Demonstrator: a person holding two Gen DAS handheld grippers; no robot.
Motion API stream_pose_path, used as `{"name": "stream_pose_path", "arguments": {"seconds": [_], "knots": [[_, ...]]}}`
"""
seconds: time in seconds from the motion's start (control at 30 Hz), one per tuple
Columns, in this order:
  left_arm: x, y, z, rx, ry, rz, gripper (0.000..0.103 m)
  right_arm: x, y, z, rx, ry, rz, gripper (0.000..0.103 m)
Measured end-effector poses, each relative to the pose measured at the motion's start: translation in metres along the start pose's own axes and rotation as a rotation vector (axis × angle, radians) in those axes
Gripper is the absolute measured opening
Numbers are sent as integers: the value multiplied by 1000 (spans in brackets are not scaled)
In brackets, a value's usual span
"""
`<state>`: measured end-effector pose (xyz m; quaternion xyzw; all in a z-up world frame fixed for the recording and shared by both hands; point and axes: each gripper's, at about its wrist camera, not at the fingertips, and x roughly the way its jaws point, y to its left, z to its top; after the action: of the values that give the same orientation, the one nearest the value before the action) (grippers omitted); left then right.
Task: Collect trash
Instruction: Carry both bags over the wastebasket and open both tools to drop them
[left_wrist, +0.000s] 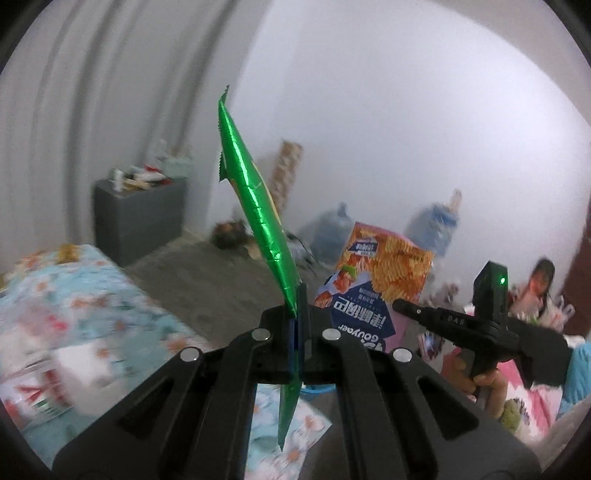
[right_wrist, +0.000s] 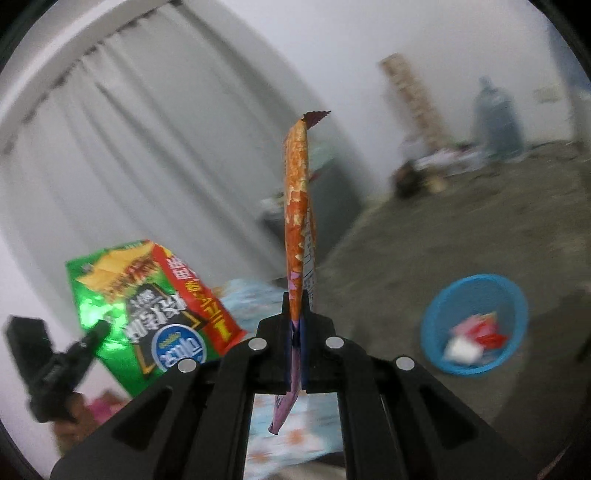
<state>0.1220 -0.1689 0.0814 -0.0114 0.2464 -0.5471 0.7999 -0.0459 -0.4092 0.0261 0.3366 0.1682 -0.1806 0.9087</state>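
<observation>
My left gripper is shut on a green foil snack bag, held edge-on and upright; its printed face shows in the right wrist view. My right gripper is shut on an orange snack bag, also edge-on; its face shows in the left wrist view. The right gripper body shows at right in the left view, the left gripper body at left in the right view. A blue basin with wrappers inside stands on the floor, right of my right gripper.
A bed with a floral cover lies at left. A grey cabinet with clutter stands by the curtain. Water jugs and a cardboard roll stand at the far wall. The floor is bare concrete.
</observation>
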Motion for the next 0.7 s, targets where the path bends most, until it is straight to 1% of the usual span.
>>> {"name": "stream_pose_path", "arguments": {"seconds": [0.03, 0.07, 0.13, 0.17, 0.2, 0.23, 0.3, 0.4, 0.5, 0.6, 0.63, 0.67, 0.7], "knots": [[23, -3, 1, 0, 37, -14, 0, 2, -6, 0, -1, -2, -43, 3], [41, -6, 1, -2, 64, -22, 0, 7, -14, 1, -12, -1, -111, 3], [80, -5, 0, -12, 122, -43, 0, 15, -23, 1, -40, -2, -203, 3], [106, -7, -3, -15, 164, -48, 0, 21, -30, -1, -55, -1, -255, 3], [124, -9, -5, -16, 195, -46, 0, 29, -37, -2, -58, 2, -286, 3], [143, -10, -8, -16, 229, -47, 0, 33, -44, -3, -53, 2, -299, 3], [190, -10, -19, -23, 314, -38, 0, 50, -66, -7, -22, 23, -348, 3], [237, -7, -32, -46, 393, -35, 0, 73, -97, -11, 51, 56, -382, 3], [283, -14, -43, -30, 462, -39, 0, 88, -122, -14, 113, 76, -392, 3], [324, -22, -48, -17, 496, -46, 0, 102, -143, -9, 153, 86, -397, 4], [337, -26, -49, -10, 507, -44, 0, 103, -146, -9, 165, 87, -393, 4], [355, -29, -50, -2, 521, -42, 0, 114, -160, -6, 196, 95, -378, 4], [363, -33, -51, -1, 527, -43, 0, 121, -169, -7, 220, 105, -369, 5]]}}
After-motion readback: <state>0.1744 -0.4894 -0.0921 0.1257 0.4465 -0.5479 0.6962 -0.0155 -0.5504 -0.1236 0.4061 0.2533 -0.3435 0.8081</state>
